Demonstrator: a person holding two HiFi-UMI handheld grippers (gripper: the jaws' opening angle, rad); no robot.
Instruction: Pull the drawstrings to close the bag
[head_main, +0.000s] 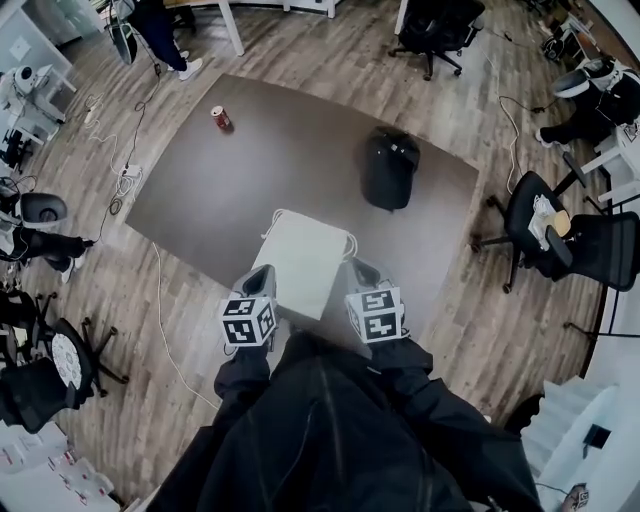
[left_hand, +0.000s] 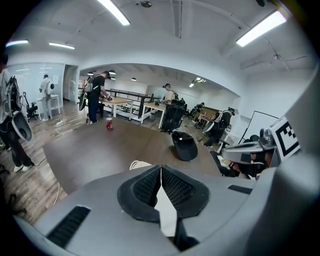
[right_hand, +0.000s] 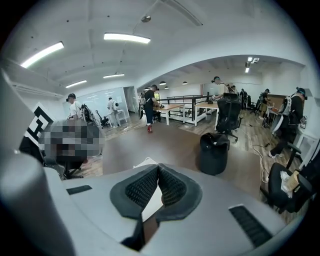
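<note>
The white drawstring bag (head_main: 300, 262) lies flat on the brown mat (head_main: 300, 150) on the floor, right in front of the person. Its mouth faces the far side. Its cord loops (head_main: 351, 245) spill out at the 2 far corners, slack, and the mouth looks ungathered, so I judge the closing pull has not begun.

The left gripper (head_main: 262, 272) hangs over the bag's near left corner and the right gripper (head_main: 365, 270) over its near right corner. In each gripper view the jaws are pressed together at the tips with nothing between the pads. The white seen through the gap behind them is the bag below. Neither gripper has hold of a cord.

This reads as the approach step, with both tools poised above the wrong end of the bag for pulling. The next move calls for 3 things:
- Open both jaws.
- Reach past the bag's body to the far edge.
- Close 1 gripper on each cord loop low against the mat, without catching the cloth.

The 2 cords would then have to be drawn apart, left and right, so the mouth gathers.

A red can (head_main: 221, 118) stands far left on the mat and a black bin (head_main: 390, 170) far right. Both are well apart from the bag and out of the way.
</note>
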